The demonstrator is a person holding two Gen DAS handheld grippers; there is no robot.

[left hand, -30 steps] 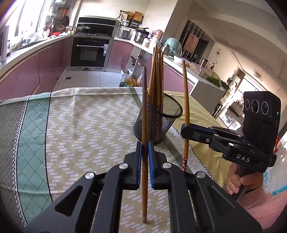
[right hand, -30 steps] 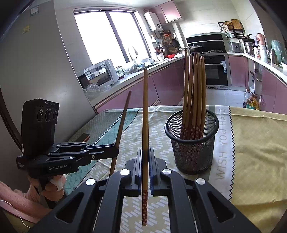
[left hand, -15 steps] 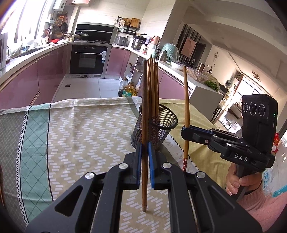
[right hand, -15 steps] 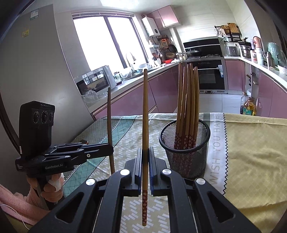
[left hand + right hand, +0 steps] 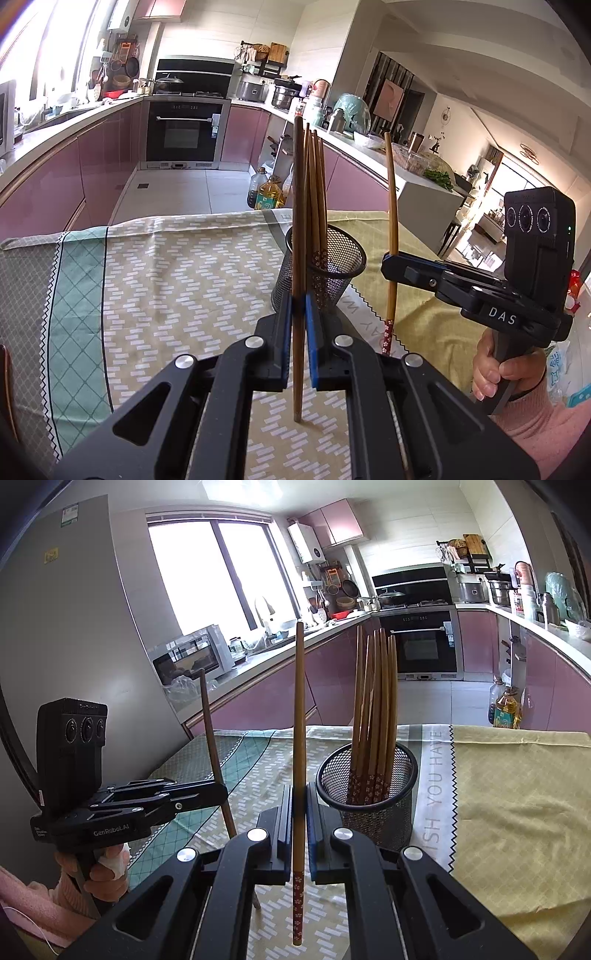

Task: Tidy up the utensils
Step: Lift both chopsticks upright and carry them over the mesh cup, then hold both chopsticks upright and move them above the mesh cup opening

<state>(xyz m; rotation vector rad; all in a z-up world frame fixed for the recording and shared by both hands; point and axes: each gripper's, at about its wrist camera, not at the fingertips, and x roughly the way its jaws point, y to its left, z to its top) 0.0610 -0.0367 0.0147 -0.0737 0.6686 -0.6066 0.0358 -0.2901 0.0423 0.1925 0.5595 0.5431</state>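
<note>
Standing upright in a black mesh cup (image 5: 369, 797) near the middle of the table, a bundle of wooden chopsticks (image 5: 375, 709) marks where the sorting ends. Two more are on their way. The left gripper (image 5: 298, 332) is clamped tight on a plain brown chopstick (image 5: 298, 240), held vertical with its lower end hanging just above the cloth. The right gripper (image 5: 298, 823) is likewise pinched fully closed on a chopstick (image 5: 298, 738) whose lower end carries a red flowered pattern like those in the cup. Both sit on the near side of the cup, one to each side of it.

By my reading, the step in hand is carrying these two to the cup. Next, each stick's bottom tip has to be raised above the rim, brought over the opening and lowered in beside the bundle before the jaws let go; a tip catching the rim could tip the light cup.

A patterned tablecloth (image 5: 517, 794) in green, cream and yellow covers the table. Beyond lies a kitchen with pink cabinets (image 5: 103, 177), a built-in oven (image 5: 184, 133) and a bright window (image 5: 221, 572).
</note>
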